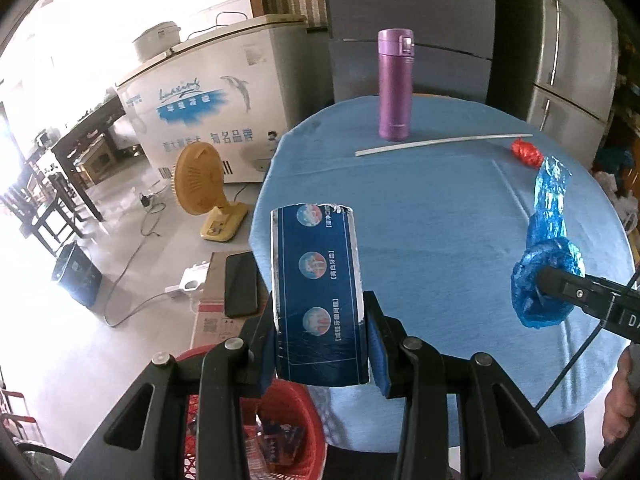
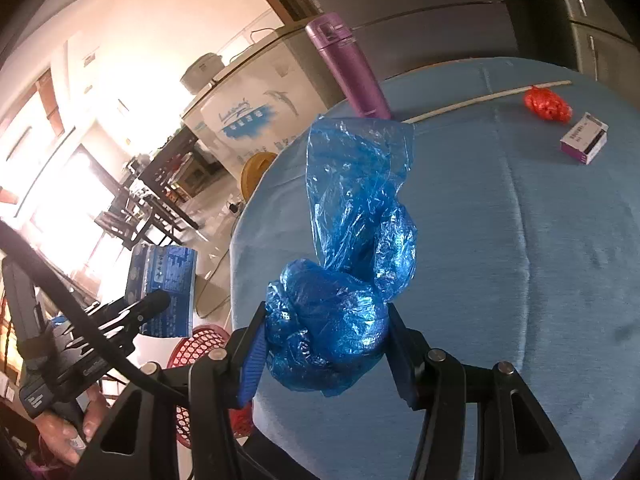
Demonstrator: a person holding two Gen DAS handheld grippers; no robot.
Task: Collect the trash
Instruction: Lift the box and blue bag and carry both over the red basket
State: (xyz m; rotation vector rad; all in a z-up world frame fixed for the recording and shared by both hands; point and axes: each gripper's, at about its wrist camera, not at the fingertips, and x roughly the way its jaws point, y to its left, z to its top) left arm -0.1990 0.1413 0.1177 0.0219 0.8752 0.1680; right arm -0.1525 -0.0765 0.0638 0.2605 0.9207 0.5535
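Note:
My left gripper point(image 1: 322, 350) is shut on a dark blue toothpaste box point(image 1: 318, 292), held upright over the near-left edge of the round blue table point(image 1: 440, 208). Below it stands a red mesh basket point(image 1: 296, 432) with some wrappers inside. My right gripper point(image 2: 326, 354) is shut on a crumpled blue plastic bag point(image 2: 352, 272), whose loose end sticks up. From the left wrist view that bag point(image 1: 548, 256) hangs over the table's right side. In the right wrist view the box point(image 2: 164, 292) and the basket point(image 2: 200, 352) appear at the left.
On the table stand a purple flask point(image 1: 395, 84), a long white stick point(image 1: 440, 142), a red crumpled wrapper point(image 1: 527, 152) and a small purple-and-white box point(image 2: 585, 140). On the floor at left are a yellow fan point(image 1: 204, 188), a cardboard box with a phone point(image 1: 240, 284), cables and a chest freezer point(image 1: 208, 100).

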